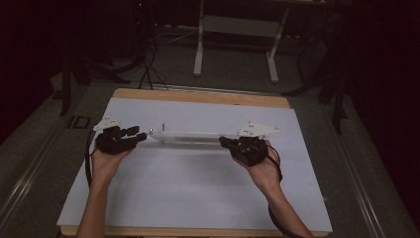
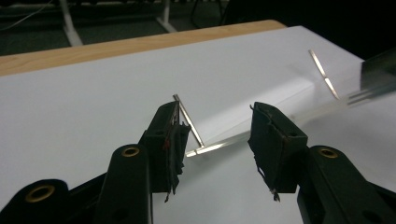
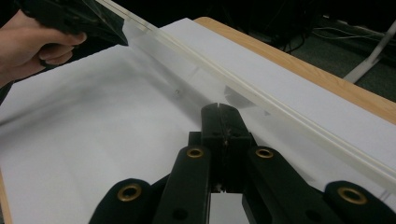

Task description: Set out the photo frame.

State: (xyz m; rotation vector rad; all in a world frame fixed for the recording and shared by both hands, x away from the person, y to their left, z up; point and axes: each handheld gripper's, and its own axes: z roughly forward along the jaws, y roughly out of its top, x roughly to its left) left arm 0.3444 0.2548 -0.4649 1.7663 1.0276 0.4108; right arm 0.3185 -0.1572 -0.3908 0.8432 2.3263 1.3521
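Looks like lab or test room, dim, set up for recording. Wooden tabletop [image 1: 198, 96] covered by plain white sheet [image 1: 198, 188], lit from above, surroundings dark. Grey carpet-like floor [image 1: 233, 74] around it. Far side: white metal frame legs [image 1: 199, 49] of another bench or stand. Far left: black cables [image 1: 148, 69] trailing on floor beside dark stand legs. Small red indicator light [image 1: 140, 4] at far top left. No household furnishings visible.

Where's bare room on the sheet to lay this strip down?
Free: the white sheet between the forearms, toward the near table edge, and the band beyond the clear strip up to the wooden edge. Crowded: the line between left gripper and right gripper.
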